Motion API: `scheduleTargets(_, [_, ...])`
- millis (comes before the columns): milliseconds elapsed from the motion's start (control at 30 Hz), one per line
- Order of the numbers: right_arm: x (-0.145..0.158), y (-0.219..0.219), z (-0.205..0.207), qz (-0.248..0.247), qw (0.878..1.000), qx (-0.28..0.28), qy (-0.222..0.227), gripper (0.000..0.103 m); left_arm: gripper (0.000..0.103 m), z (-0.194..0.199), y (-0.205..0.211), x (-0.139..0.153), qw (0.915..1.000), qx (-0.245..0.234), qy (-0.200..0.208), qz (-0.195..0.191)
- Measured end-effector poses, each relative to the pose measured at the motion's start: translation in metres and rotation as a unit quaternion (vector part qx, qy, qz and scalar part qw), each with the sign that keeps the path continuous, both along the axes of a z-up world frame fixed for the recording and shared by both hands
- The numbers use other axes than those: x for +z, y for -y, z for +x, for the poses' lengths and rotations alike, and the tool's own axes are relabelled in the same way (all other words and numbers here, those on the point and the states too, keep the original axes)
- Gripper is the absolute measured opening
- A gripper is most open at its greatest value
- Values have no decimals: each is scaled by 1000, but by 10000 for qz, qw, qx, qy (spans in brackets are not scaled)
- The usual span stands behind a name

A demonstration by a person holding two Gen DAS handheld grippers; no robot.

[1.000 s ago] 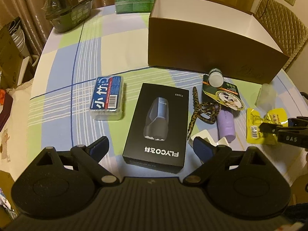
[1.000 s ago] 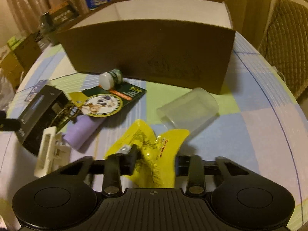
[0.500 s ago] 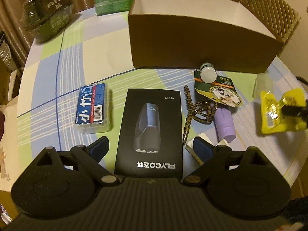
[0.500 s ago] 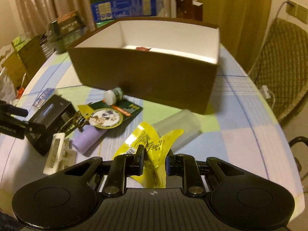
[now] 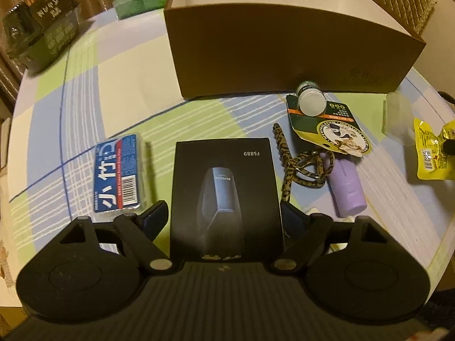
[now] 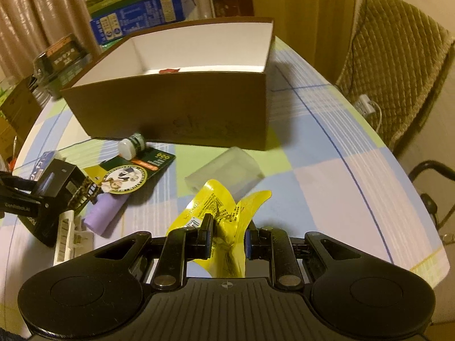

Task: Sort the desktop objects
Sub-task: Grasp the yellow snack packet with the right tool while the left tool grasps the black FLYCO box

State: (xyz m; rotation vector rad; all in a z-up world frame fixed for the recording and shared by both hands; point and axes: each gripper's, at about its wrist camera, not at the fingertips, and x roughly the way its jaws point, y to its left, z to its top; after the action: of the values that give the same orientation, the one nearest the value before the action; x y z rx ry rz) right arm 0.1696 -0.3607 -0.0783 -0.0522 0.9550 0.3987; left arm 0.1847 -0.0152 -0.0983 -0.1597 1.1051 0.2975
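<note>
In the left wrist view, a dark green pack (image 5: 39,25) sits blurred at upper left, its print hard to read. Lower down, a blue packet (image 5: 119,174) lies on the checked table (image 5: 113,91). The left gripper (image 5: 223,216) spans the bottom, fingers wide apart on either side of the black box (image 5: 224,190), not pressing it; the box's near end is hidden behind the gripper body. Right of it lie a spotted strap (image 5: 301,167), a purple tube (image 5: 347,187), a green card (image 5: 332,125) and a small bottle (image 5: 311,99). A white item beside the right finger is mostly hidden. The brown carton (image 5: 284,54) fills the upper centre; its floor is out of sight here. At the right edge a clear tub (image 5: 395,113) is faint, and the yellow pouch (image 5: 430,153) is cut off by the frame.

In the right wrist view, the left gripper (image 6: 31,199) appears at the left edge, blocking part of the black box (image 6: 61,176). The white item shows as a ribbed clip (image 6: 69,238). The carton (image 6: 176,108) stands open at centre, with a red scrap on its white floor, too small to identify. The right gripper (image 6: 227,241) has its fingers narrowed onto the pouch (image 6: 224,216), held lifted and crumpled in front of the carton, in lower centre; its lower end is hidden behind the gripper body. A quilted chair (image 6: 398,56) stands at upper right.
</note>
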Motion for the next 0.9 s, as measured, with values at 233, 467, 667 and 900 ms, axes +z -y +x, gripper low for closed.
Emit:
scheduleTargets(233, [1,4,-1,46,10000,-63,-31,17,77,3,-1,-10,10000,0,-66,-37])
scheduleTargets(467, [8,6,1,103,9999,16,12,17,77,-14,-1,4,9999,85,27,56])
scheduleTargets(667, [24,6,7,156,9996,181,158,18,77,-30,-4,36,9990,263,339,142])
scheduleTargets(900, [60,6,22,276,9970,458,560,18,77,-31,-4,80,9962,231,753,375])
